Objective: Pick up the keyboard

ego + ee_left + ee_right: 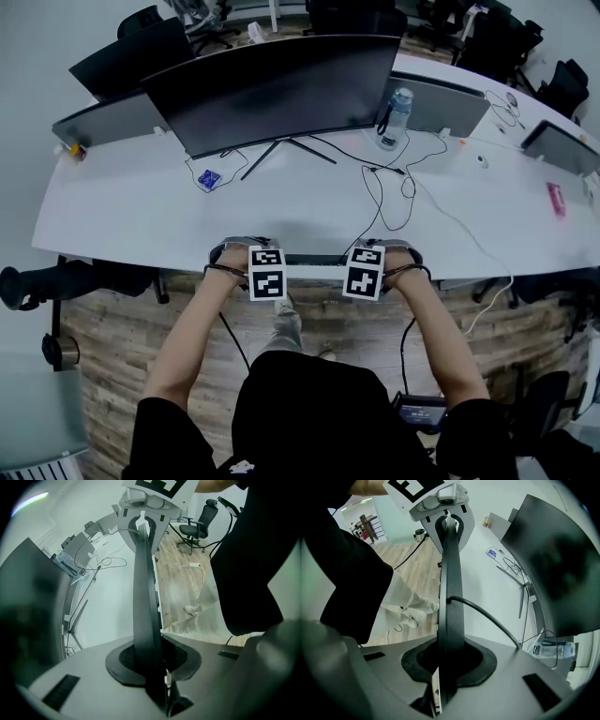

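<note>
The dark keyboard (314, 260) hangs edge-on over the front edge of the white table (131, 211), held at both ends. My left gripper (253, 258) is shut on its left end and my right gripper (375, 256) on its right end. In the left gripper view the keyboard (143, 597) runs as a narrow slab from my jaws (154, 667) up to the right gripper (145, 506). The right gripper view mirrors this: the keyboard (451, 597) leaves the jaws (447, 667) toward the left gripper (443, 503). Its black cable (487, 616) trails onto the table.
A wide curved monitor (272, 89) stands mid-table on a thin-legged stand. A water bottle (397, 114) is to its right and a small blue item (208, 179) to its left. Loose cables (380, 202) cross the table. Below me are my legs and the wood floor (112, 347).
</note>
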A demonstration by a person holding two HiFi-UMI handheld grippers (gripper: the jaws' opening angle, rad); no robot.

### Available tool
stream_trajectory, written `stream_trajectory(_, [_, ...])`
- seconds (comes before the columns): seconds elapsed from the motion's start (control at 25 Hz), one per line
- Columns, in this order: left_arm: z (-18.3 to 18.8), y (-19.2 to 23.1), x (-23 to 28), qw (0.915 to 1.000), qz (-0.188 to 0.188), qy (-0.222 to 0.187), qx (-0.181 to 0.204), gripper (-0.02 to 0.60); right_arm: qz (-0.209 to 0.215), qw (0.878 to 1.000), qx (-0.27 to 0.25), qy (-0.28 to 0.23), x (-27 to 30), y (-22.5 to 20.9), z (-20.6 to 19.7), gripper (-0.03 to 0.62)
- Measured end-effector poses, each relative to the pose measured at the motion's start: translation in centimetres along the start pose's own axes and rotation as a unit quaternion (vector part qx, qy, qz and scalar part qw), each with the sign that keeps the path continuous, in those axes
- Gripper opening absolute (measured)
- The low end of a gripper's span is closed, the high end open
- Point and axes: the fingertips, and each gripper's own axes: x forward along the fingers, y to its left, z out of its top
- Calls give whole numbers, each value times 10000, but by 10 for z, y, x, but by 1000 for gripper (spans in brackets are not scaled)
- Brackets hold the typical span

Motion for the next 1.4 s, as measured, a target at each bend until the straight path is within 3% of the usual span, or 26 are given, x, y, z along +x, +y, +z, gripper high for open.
stream_trajectory(0.76, [23,-88,-27,9991,190,104,-352,81,-193,9990,-390,-107,-25,78,-8,71])
stream_trajectory(1.4, [25,-118,-37,9996,220,62,-185,81,-291,9992,-270,-50,-39,113,-5,71])
